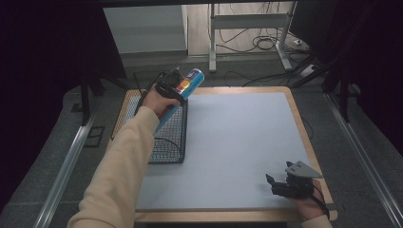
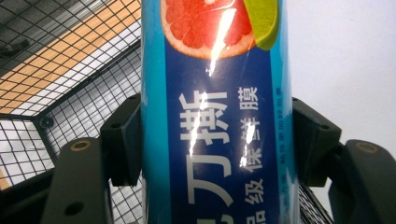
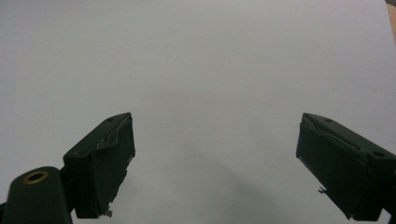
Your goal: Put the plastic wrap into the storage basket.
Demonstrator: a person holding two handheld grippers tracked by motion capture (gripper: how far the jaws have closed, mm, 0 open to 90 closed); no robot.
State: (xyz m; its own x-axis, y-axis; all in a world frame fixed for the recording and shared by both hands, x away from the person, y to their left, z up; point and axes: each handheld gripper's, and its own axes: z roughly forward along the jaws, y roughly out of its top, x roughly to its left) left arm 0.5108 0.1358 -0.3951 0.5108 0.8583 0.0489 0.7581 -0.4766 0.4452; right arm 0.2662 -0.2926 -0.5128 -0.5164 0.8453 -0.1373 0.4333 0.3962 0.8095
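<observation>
At the left of the high view stands a black wire basket [image 1: 170, 137] on the left edge of the table [image 1: 237, 142], its mesh walls upright and its top open. Above the basket's far end the left gripper [image 1: 177, 90] is held in the air at the end of a cream sleeve [image 1: 119, 166]. Its jaws are clamped on a blue tube [image 1: 183, 92] — a long cylinder that slants from the basket's upper rim up and to the right, its capped end pointing toward the table's far edge. In the left gripper view both pads press the sides of the blue tube [image 2: 217, 121], which bears a grapefruit slice, a lime wedge and white characters; the wire basket [image 2: 60, 88] lies behind and below it at the left.

The middle of the table carries a pale grey mat [image 1: 237, 142], bare.

At the lower right the right gripper [image 1: 275, 183] rests low over the near right corner of the mat. In the right gripper view the right gripper [image 3: 215, 158] shows its jaws spread wide — nothing between them, the mat [image 3: 210, 70] beneath.
</observation>
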